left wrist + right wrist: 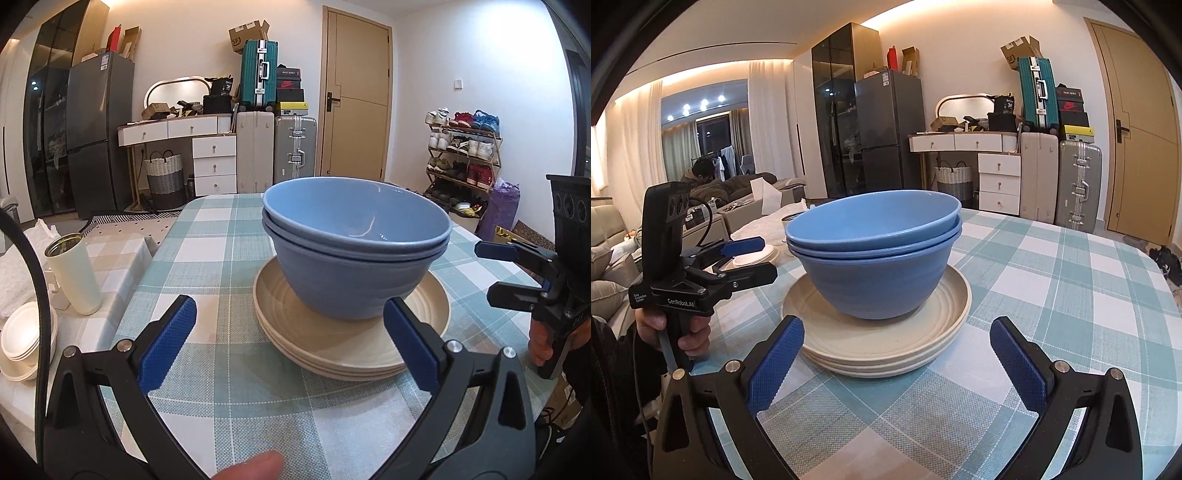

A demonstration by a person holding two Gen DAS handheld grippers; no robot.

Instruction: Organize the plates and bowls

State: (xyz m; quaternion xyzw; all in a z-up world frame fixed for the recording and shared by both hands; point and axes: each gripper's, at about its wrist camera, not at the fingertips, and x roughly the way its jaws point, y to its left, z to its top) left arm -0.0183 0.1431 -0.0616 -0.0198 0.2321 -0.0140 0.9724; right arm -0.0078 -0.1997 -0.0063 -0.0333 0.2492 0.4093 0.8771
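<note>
Blue bowls (pixel 354 251), nested three deep, sit on a stack of cream plates (pixel 351 332) at the middle of a teal-checked tablecloth (pixel 1071 295), with suitcases (pixel 275 147) and a fridge (pixel 99 133) behind. Both the left gripper (pixel 290 345) and right gripper (pixel 897 363) hover just short of the stack, fingers spread and empty.
</note>
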